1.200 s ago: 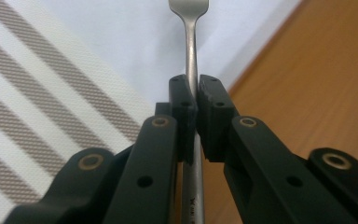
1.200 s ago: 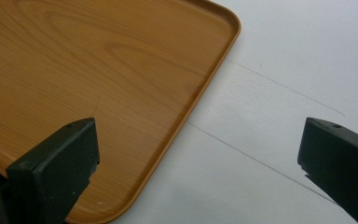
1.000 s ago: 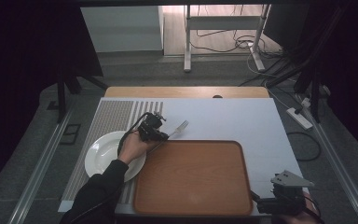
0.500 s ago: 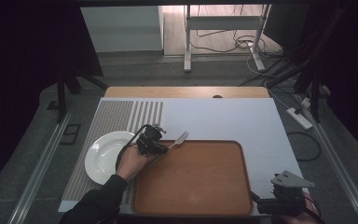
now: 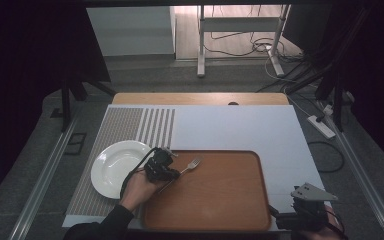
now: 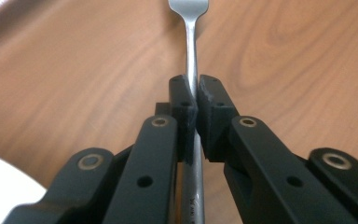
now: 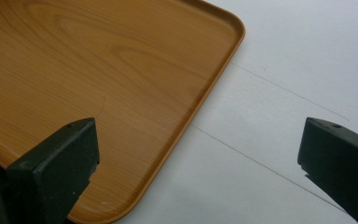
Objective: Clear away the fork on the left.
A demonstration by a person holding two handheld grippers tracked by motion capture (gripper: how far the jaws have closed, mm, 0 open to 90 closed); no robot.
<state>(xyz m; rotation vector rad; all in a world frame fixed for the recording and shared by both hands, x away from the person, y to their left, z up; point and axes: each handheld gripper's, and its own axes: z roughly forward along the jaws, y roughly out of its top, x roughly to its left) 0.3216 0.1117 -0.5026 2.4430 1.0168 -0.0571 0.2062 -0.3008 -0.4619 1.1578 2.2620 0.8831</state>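
Overhead, a white table top (image 5: 230, 130) on a wooden desk, striped mat (image 5: 145, 125) along the far-left part, grey floor all round, dark curtains to both sides, cables and a power strip (image 5: 321, 126) off beyond the far-right corner. Wooden tray (image 5: 220, 192) lying flat on the near half, white plate (image 5: 115, 167) just left of it, partly on the mat.

Left gripper (image 5: 166, 172) held by a hand (image 5: 139, 187) over the tray's left rim, jaws clamped together on a fork (image 5: 191, 165). Fork handle pinched between the pads, tines pointing ahead of the jaws, out over the tray (whether lifted clear of the wood or brushing it, hard to tell). Plate just behind and beside that gripper.

Right gripper (image 5: 300, 215) off at the tray's near-right corner, grey three-cornered plate on top, well apart from the fork.

Closer in, from the left gripper view: fork (image 6: 193, 56) stem running straight up between the two black pads (image 6: 182, 109), wood grain beneath, a sliver of white plate (image 6: 4, 191) at the lower left. From the right gripper view: jaws standing wide apart, nothing between them, tray (image 7: 121, 84) corner and rim under the left jaw, bare white table top (image 7: 270, 116) ahead with faint pencil lines, something the overhead camera barely catches.
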